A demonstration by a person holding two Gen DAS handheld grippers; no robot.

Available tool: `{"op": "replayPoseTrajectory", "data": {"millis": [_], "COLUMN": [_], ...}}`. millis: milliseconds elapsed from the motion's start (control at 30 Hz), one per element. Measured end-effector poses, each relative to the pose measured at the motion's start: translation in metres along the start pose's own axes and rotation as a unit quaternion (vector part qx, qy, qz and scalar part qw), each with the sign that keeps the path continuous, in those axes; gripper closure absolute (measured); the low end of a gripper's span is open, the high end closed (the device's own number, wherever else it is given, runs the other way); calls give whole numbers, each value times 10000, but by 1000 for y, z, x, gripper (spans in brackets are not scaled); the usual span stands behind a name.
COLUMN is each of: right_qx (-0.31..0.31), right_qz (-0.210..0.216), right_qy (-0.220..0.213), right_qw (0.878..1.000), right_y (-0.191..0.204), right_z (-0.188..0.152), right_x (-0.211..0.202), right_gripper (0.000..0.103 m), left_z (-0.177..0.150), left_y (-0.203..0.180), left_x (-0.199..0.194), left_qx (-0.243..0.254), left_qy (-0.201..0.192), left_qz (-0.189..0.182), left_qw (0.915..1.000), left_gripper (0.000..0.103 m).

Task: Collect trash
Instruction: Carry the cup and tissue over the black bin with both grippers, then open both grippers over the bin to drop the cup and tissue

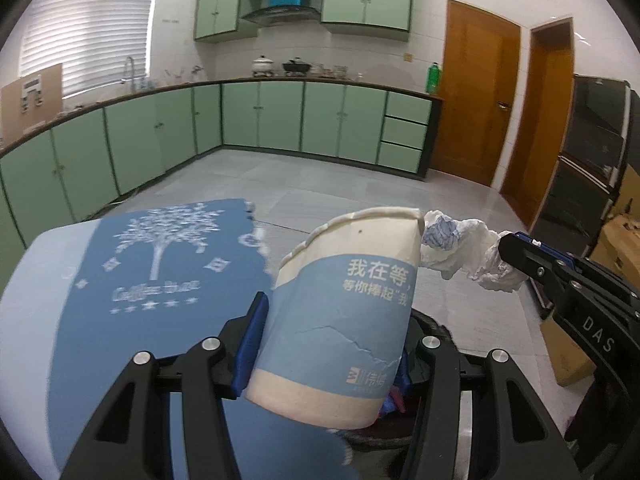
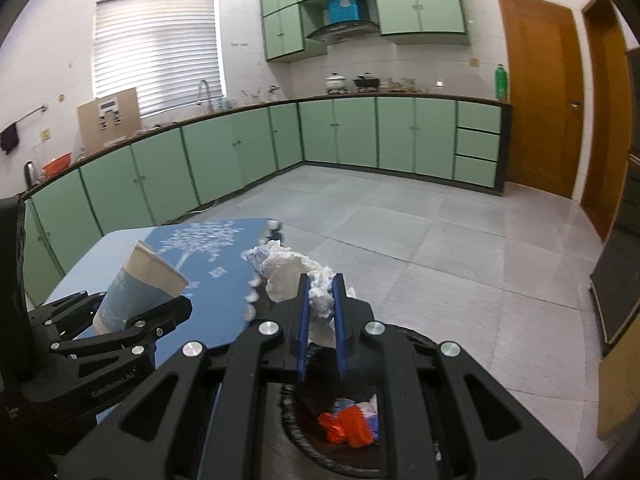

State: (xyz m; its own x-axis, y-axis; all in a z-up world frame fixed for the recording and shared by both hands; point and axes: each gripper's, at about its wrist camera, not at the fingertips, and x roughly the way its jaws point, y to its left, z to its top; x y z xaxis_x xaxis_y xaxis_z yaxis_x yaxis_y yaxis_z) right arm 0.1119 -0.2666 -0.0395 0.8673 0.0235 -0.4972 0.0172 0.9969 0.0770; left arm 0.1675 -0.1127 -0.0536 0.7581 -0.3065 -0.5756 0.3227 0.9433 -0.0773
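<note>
My left gripper [image 1: 332, 320] is shut on a crushed blue and beige paper cup [image 1: 340, 320], tilted, held above the table edge; the cup [image 2: 138, 292] and the left gripper [image 2: 132, 320] also show at the left of the right wrist view. My right gripper [image 2: 320, 292] is shut on a crumpled white tissue wad [image 2: 296, 270], held above a dark round trash bin [image 2: 344, 456] on the floor. The tissue [image 1: 468, 252] and right gripper [image 1: 516, 256] show at the right of the left wrist view. The bin holds red and white scraps [image 2: 350, 426].
A table with a blue tree-print cloth [image 1: 160, 280] lies left of both grippers. Green cabinets [image 2: 240, 152] line the far walls. Wooden doors [image 2: 536, 96] and dark shelving [image 1: 592, 152] stand right. Cardboard boxes [image 1: 568, 356] sit on the floor at right.
</note>
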Motion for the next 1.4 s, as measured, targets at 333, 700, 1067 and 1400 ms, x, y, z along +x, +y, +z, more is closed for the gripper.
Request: {"op": "replayPoseTrajectory", "data": {"millis": [333, 700, 1067, 1400], "right_qx": [252, 495, 634, 762], "right_qz": [-422, -586, -549, -716], "right_qy": [214, 610, 937, 823], "right_qw": [9986, 9952, 9921, 9911], "right_y": [-55, -86, -102, -110], "right_z": [-24, -47, -60, -59], "right_x": [19, 75, 122, 124], "right_gripper": [93, 93, 83, 28], "left_z": [0, -12, -25, -25], "left_y": [-52, -83, -85, -73], "left_x": [51, 118, 164, 167], "left_qx": [208, 255, 237, 71], "left_qy": [90, 379, 856, 886], "left_qz": [-382, -497, -417, -398], "left_qw": [9990, 9977, 9952, 9952], "left_gripper": [51, 50, 48, 33]}}
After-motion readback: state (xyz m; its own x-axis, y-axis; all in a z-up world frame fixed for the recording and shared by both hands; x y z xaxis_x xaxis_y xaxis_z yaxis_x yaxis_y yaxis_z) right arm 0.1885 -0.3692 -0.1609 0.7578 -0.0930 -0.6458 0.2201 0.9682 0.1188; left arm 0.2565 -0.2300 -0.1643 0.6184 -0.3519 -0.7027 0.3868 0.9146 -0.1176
